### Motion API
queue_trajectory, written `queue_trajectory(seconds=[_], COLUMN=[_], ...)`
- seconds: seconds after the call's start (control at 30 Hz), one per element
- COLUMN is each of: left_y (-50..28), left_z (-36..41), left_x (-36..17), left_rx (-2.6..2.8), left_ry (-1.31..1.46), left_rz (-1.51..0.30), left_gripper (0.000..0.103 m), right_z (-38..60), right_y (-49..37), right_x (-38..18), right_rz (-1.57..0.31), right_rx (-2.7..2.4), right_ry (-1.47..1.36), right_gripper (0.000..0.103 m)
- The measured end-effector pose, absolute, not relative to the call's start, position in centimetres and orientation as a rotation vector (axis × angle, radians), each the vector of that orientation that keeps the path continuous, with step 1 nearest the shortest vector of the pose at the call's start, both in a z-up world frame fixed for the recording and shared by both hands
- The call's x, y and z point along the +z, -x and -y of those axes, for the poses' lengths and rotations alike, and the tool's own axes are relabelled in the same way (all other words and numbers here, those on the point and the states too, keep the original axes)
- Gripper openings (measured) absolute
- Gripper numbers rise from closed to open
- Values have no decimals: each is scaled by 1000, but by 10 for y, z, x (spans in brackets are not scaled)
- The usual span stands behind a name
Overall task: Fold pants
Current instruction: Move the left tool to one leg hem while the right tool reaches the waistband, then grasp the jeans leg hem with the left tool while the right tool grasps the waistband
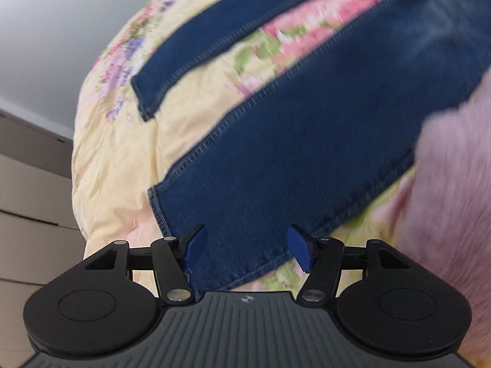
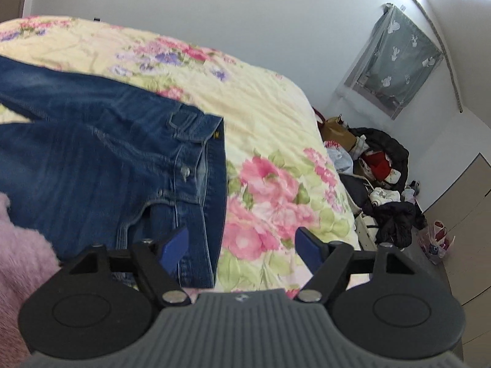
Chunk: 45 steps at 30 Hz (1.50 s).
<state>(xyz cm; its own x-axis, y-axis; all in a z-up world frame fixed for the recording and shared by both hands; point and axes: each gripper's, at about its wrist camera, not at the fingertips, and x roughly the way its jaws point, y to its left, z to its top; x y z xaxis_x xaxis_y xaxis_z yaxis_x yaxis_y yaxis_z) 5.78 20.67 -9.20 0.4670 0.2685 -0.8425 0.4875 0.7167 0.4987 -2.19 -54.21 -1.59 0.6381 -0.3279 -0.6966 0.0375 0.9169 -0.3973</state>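
Dark blue jeans lie spread flat on a floral bedspread. The left wrist view shows the two legs: the near leg (image 1: 307, 141) with its hem just in front of my left gripper (image 1: 247, 242), the far leg (image 1: 221, 43) apart from it. My left gripper is open and empty, its jaws on either side of the near hem. The right wrist view shows the waistband (image 2: 211, 165) with its button. My right gripper (image 2: 242, 245) is open and empty at the waistband's near corner.
The yellow floral bedspread (image 2: 270, 110) covers the bed. A pink fuzzy garment (image 2: 21, 263) lies at my side and shows in the left wrist view too (image 1: 454, 202). A pile of clothes and bags (image 2: 380, 184) sits on the floor right of the bed. Wooden drawers (image 1: 30, 202) stand left.
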Motion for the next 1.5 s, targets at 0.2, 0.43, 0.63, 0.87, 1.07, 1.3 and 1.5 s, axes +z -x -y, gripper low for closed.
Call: queue_trajectory(seconds=[0.2,0.43,0.63,0.87,1.07,1.3,1.5], left_y=[-63,-56,-62,-63,-80,-105,-108], left_z=[-202,-196,-196,-195,-201,-200,-202], left_x=[-136,-169,-167,-130,-70,-35,-36], left_rx=[-201,-226,-173,-59,48,125,172], left_ry=[-930,-1073,-999,-807,-514,-370,-311], left_rz=[-1178,-1182,-1216,-1112,-987,-949,-955], left_gripper=[72,75,52,12,8,7,7], right_z=[535,524,523,515,506,490,476], right_y=[7,-9,-13,-5,9,27,32], right_x=[-65,-74,-85,-81,-77,-93,-120], right_rz=[-927,-946,-963,-945,-933,-943,-913], right_rx=[-230,-222,-235,-161,-32,109,205], right_ry=[329,328,312,340,445,597,767], right_gripper=[55,55,55,55,55,55,44])
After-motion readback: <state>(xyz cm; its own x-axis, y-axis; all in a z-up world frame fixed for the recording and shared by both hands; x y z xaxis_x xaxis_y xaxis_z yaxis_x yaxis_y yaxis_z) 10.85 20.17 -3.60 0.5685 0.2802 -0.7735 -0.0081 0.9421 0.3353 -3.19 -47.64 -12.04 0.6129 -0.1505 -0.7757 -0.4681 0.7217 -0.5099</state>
